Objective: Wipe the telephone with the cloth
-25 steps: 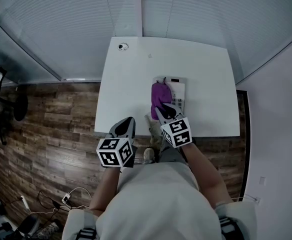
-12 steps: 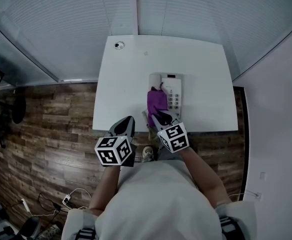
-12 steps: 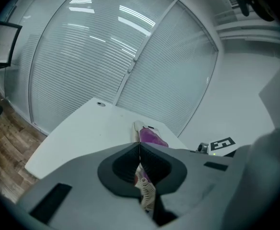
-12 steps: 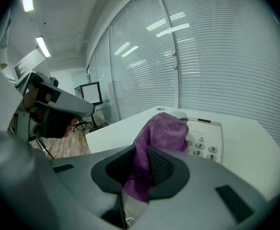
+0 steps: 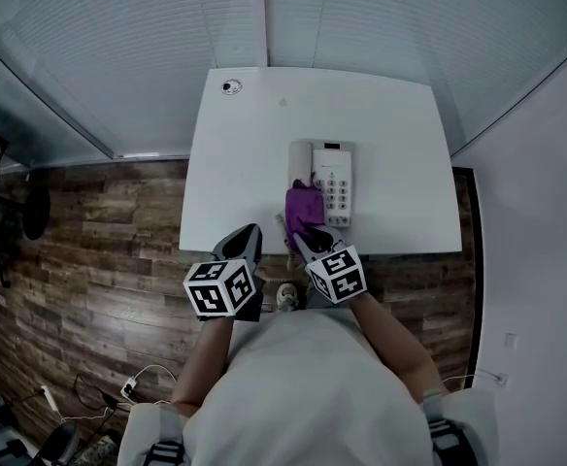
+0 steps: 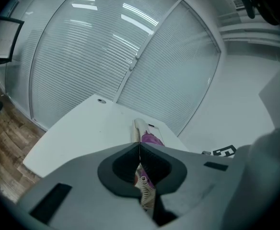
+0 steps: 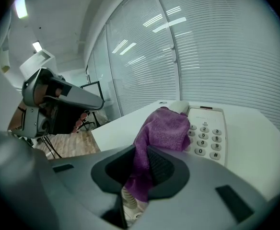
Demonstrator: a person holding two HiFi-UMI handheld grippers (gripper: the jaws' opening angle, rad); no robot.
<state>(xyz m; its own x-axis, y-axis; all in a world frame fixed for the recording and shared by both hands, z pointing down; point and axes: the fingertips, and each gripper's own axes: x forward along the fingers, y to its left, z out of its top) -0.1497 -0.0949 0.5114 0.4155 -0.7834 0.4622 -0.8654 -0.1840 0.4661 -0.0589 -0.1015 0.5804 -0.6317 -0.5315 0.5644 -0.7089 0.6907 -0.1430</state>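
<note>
A white telephone [image 5: 330, 178] lies on the white table [image 5: 245, 163], near its front edge. A purple cloth [image 5: 303, 205] is draped over the near end of the handset [image 5: 299, 158], left of the keypad [image 7: 205, 134]. My right gripper [image 5: 308, 234] is shut on the cloth [image 7: 161, 131] at its near end, and the cloth hangs down between the jaws. My left gripper [image 5: 246, 242] hovers off the table's front edge, left of the phone, shut with nothing in it. In the left gripper view the handset [image 6: 138, 125] and cloth [image 6: 152, 139] lie just beyond the shut tips [image 6: 140, 145].
A small round fitting [image 5: 230, 87] sits at the table's far left corner. A glass wall with blinds [image 5: 361, 17] runs behind the table. Wood floor [image 5: 99, 221] lies to the left. The phone's coiled cord [image 6: 144, 186] hangs below the table's front edge. The left gripper [image 7: 58, 99] shows in the right gripper view.
The right gripper has drawn the cloth along the handset toward the table's front edge, so more of the handset's far end shows. The left gripper has stayed put.
</note>
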